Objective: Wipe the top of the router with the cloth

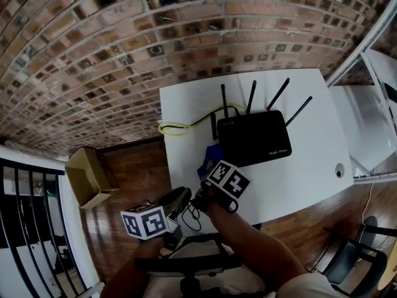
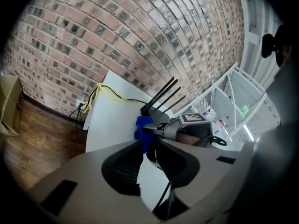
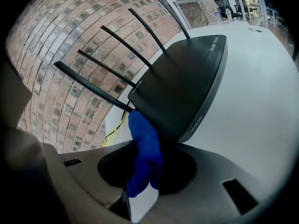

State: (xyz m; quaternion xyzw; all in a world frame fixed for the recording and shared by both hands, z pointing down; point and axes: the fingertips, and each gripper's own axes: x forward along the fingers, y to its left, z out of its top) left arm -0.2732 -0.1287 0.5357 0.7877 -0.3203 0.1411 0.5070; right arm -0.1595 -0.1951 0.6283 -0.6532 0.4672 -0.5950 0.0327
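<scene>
A black router (image 1: 254, 139) with several antennas lies on the white table (image 1: 310, 179); it also fills the right gripper view (image 3: 187, 87). My right gripper (image 1: 208, 172) is shut on a blue cloth (image 1: 211, 158) at the router's near left corner. In its own view the cloth (image 3: 144, 143) hangs bunched between the jaws of the right gripper (image 3: 147, 160), touching the router's edge. My left gripper (image 1: 185, 194) sits lower left, off the table's near edge, jaws together on nothing. Its view (image 2: 148, 146) shows the blue cloth (image 2: 141, 124) and the right gripper (image 2: 161, 130) ahead.
A yellow cable (image 1: 177, 128) runs off the table's left side from behind the router. A cardboard box (image 1: 89, 177) stands on the wooden floor at left. A small round white object (image 1: 339, 171) lies at the table's right. White shelving (image 1: 375, 110) and a chair (image 1: 356, 259) are to the right.
</scene>
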